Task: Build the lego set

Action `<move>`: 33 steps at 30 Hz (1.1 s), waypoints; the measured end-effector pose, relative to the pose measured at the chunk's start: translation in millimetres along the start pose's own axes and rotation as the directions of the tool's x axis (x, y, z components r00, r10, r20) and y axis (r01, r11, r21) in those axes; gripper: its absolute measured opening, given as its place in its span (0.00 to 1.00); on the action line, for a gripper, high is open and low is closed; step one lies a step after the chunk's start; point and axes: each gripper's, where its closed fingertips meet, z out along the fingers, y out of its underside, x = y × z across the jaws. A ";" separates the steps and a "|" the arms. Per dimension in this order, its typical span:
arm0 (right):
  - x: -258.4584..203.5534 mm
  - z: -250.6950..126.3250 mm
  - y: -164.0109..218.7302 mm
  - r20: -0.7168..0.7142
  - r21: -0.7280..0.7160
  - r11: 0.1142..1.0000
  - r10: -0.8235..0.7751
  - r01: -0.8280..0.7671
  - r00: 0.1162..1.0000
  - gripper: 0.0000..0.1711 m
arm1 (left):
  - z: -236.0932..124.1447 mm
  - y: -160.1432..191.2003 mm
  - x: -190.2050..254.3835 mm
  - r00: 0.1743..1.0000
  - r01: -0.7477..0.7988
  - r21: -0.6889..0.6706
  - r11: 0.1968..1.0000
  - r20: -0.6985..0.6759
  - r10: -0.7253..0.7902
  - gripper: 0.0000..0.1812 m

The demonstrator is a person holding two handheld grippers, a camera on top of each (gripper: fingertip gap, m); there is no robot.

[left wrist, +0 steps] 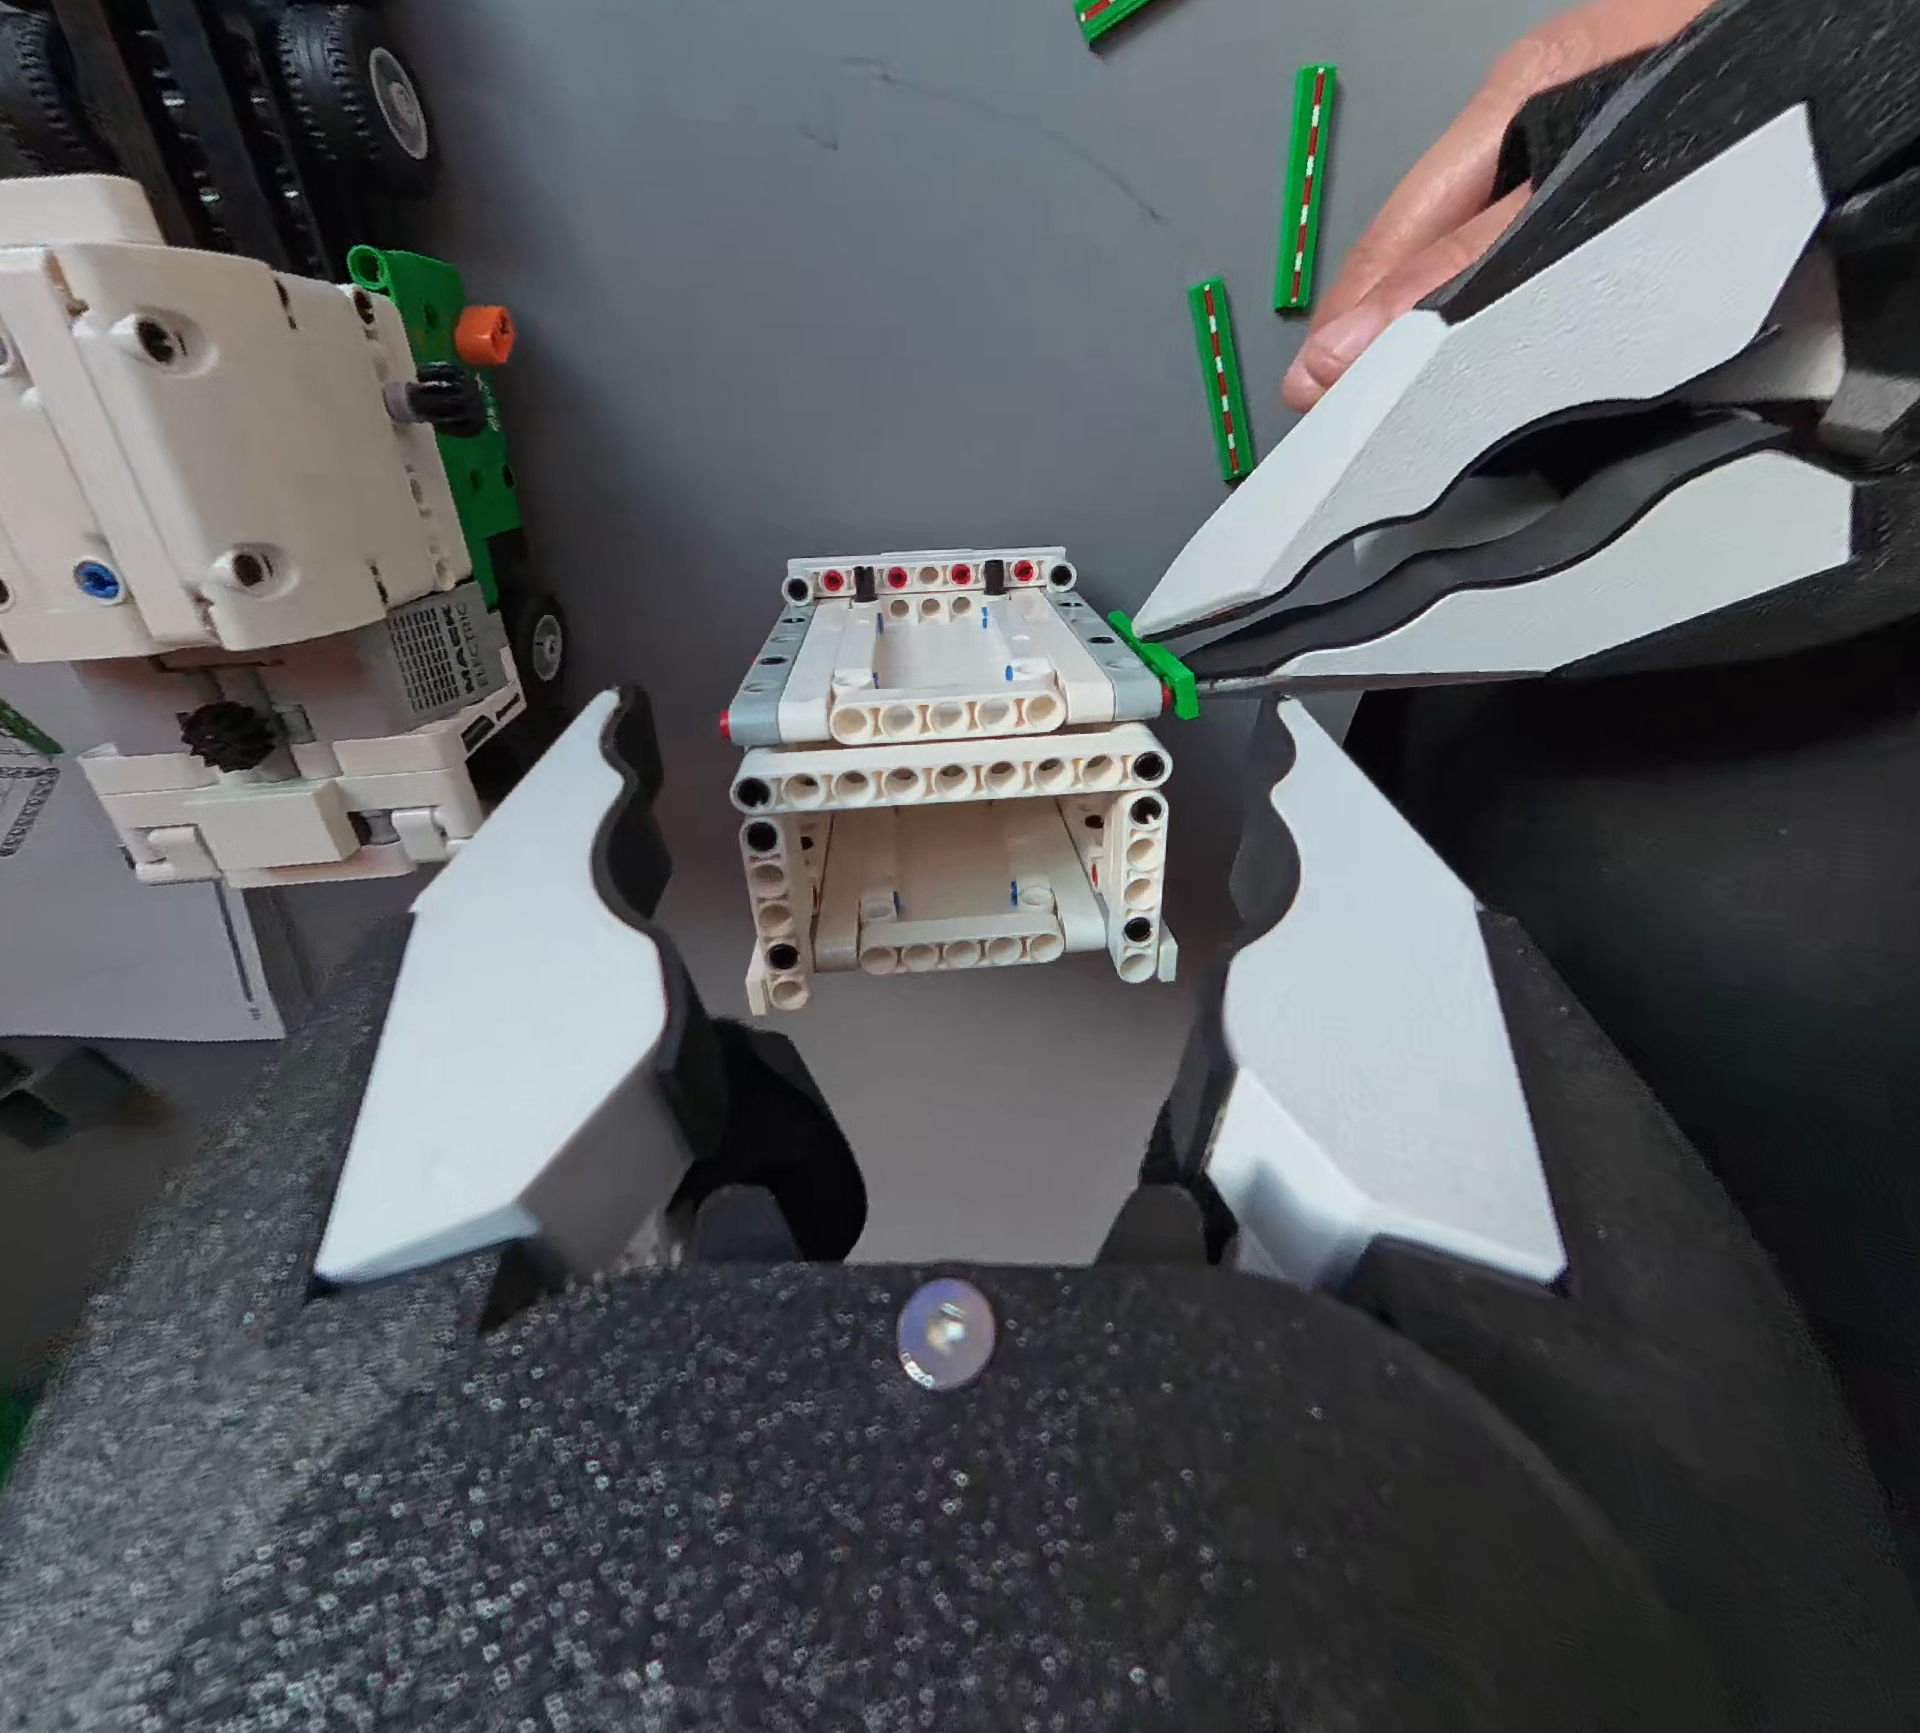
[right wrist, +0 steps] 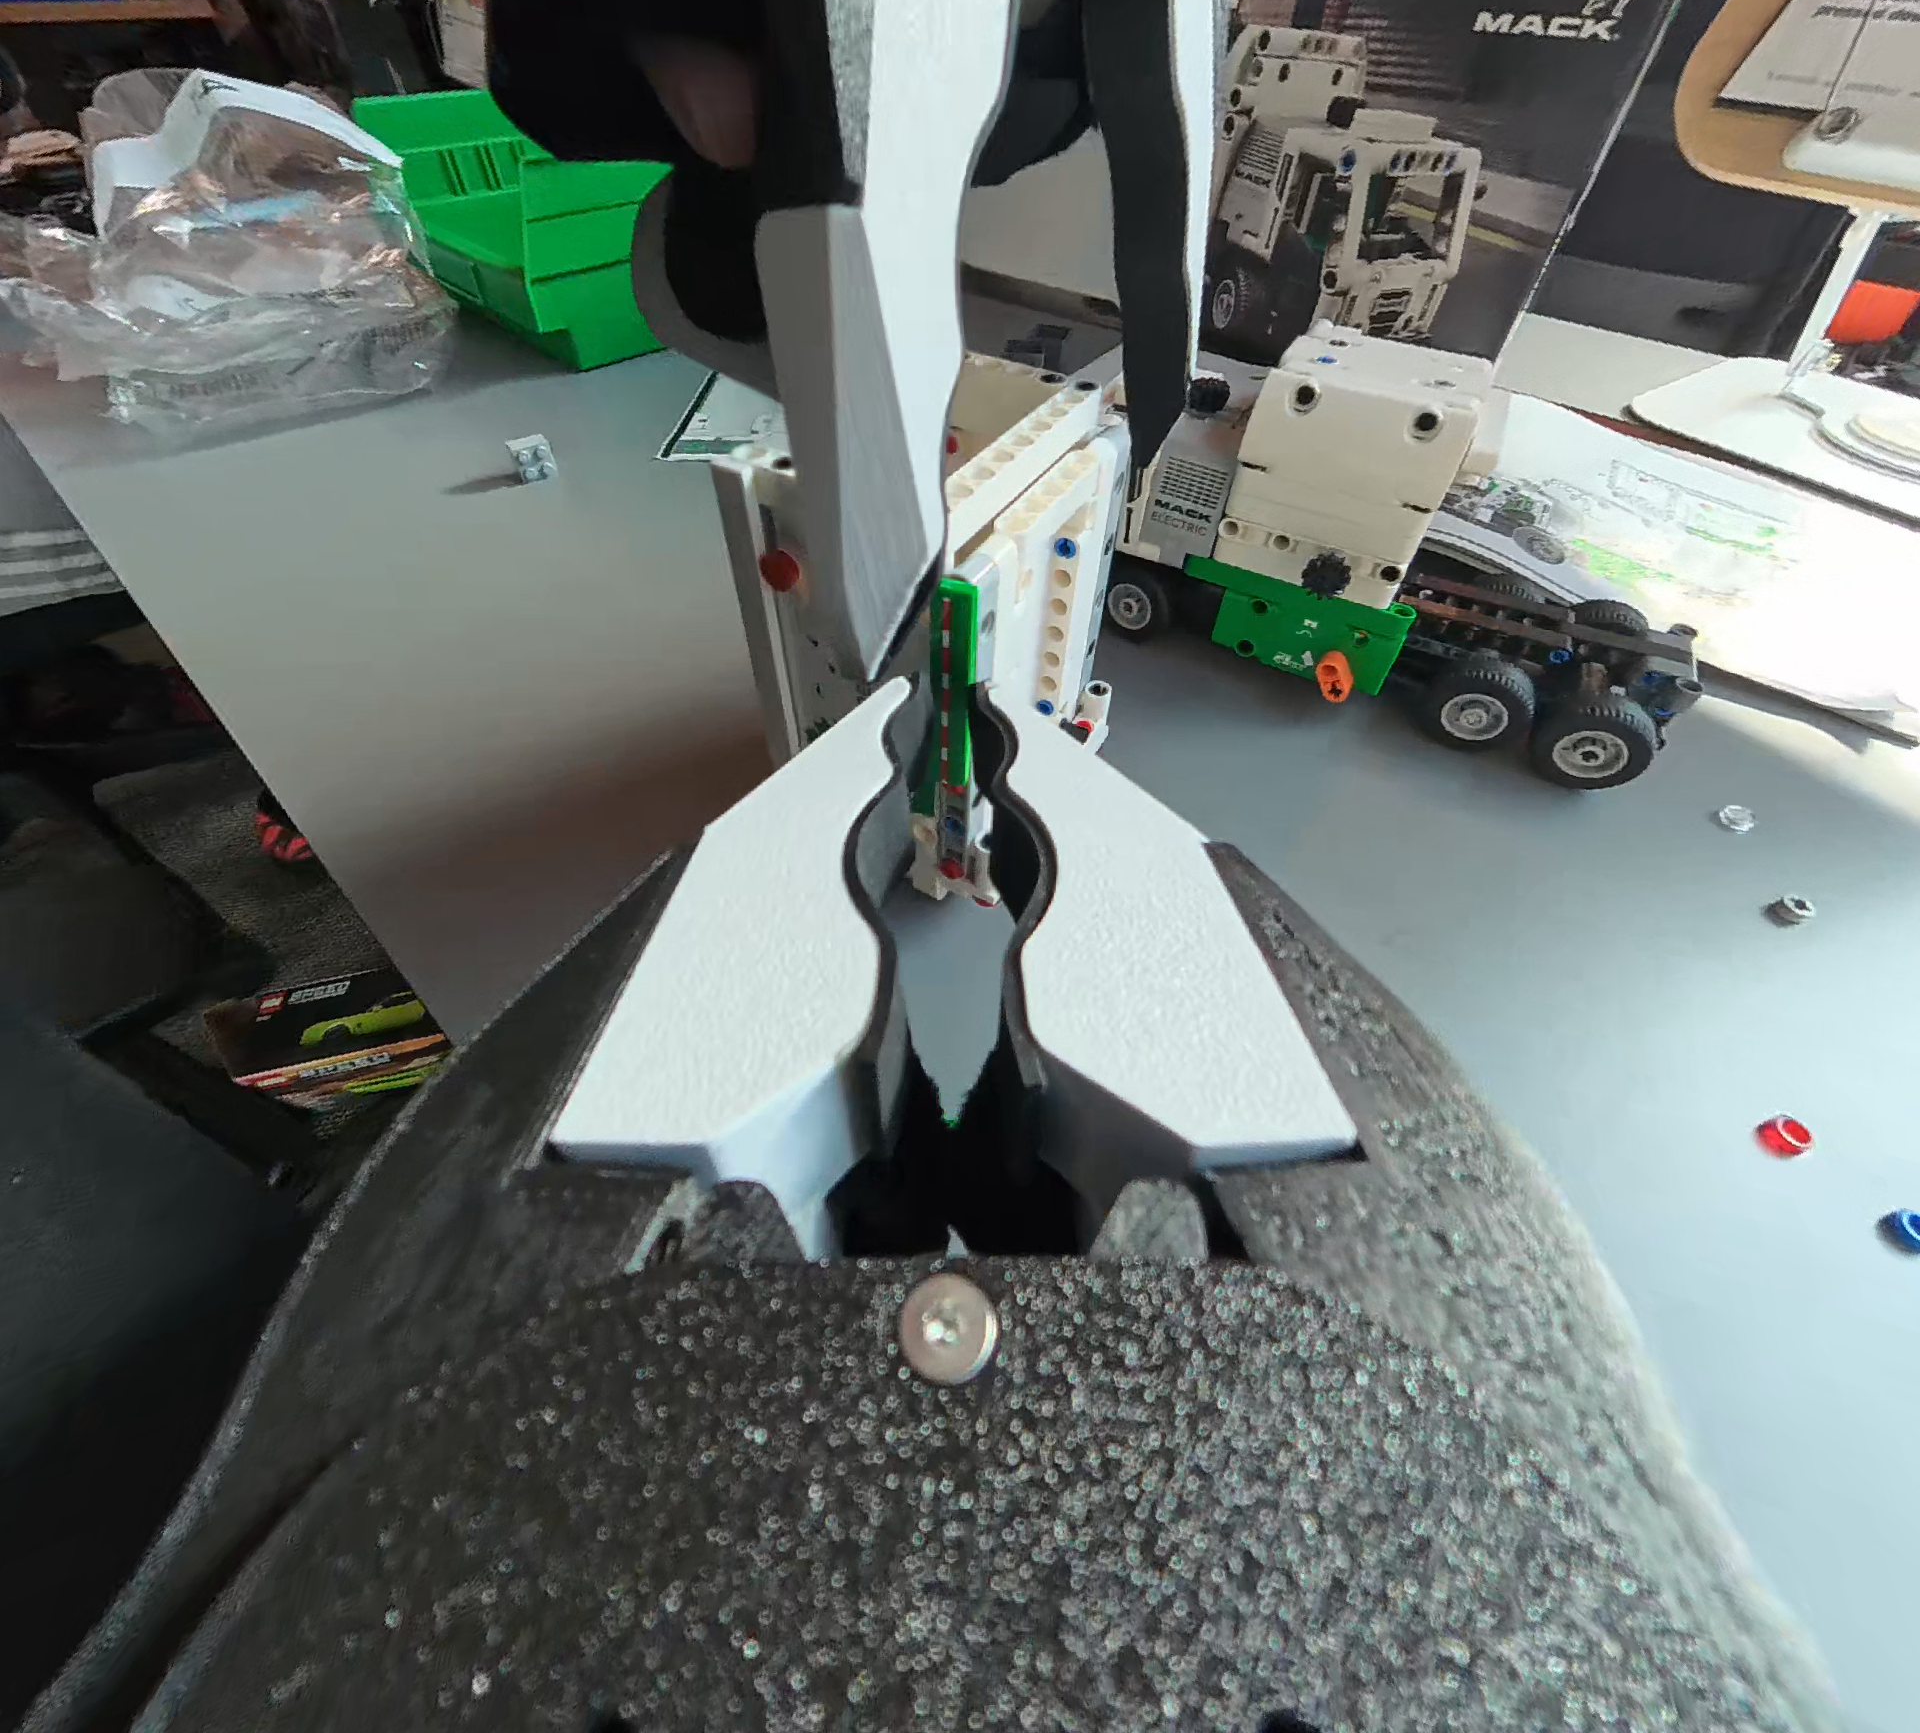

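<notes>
A white beam frame (left wrist: 951, 779) stands on end on the grey table. My left gripper (left wrist: 951, 748) is open, one finger on each side of the frame with a gap on both sides; in the right wrist view it comes down from above (right wrist: 883, 436). My right gripper (right wrist: 948, 707) is shut on a green strip (right wrist: 954, 644) with a red and white dashed line and holds it against the frame's (right wrist: 1049, 561) side. In the left wrist view the right gripper (left wrist: 1174, 660) reaches in from the right, with the green strip's (left wrist: 1153, 657) end at the frame's upper right edge.
Three more green strips (left wrist: 1306, 187) lie on the table behind the frame. A white and green truck model (right wrist: 1351, 540) stands close by, on an instruction booklet (left wrist: 104, 935). A green bin (right wrist: 520, 229), plastic bags (right wrist: 208, 260), the set's box (right wrist: 1455, 125) and small round pieces (right wrist: 1784, 1135) are on the table.
</notes>
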 end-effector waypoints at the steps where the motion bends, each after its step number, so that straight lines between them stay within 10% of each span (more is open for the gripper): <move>1: 0.6 0.8 -0.2 -0.017 0.004 1.000 0.011 -0.011 1.000 0.04 | -2.2 -1.7 0.0 1.000 0.019 0.021 1.000 -0.017 -0.018 0.60; 33: -3.9 5.1 -0.1 -0.237 0.028 1.000 0.014 -0.008 0.971 0.03 | 0.5 7.3 1.0 0.997 -0.070 0.045 0.997 0.019 0.069 0.52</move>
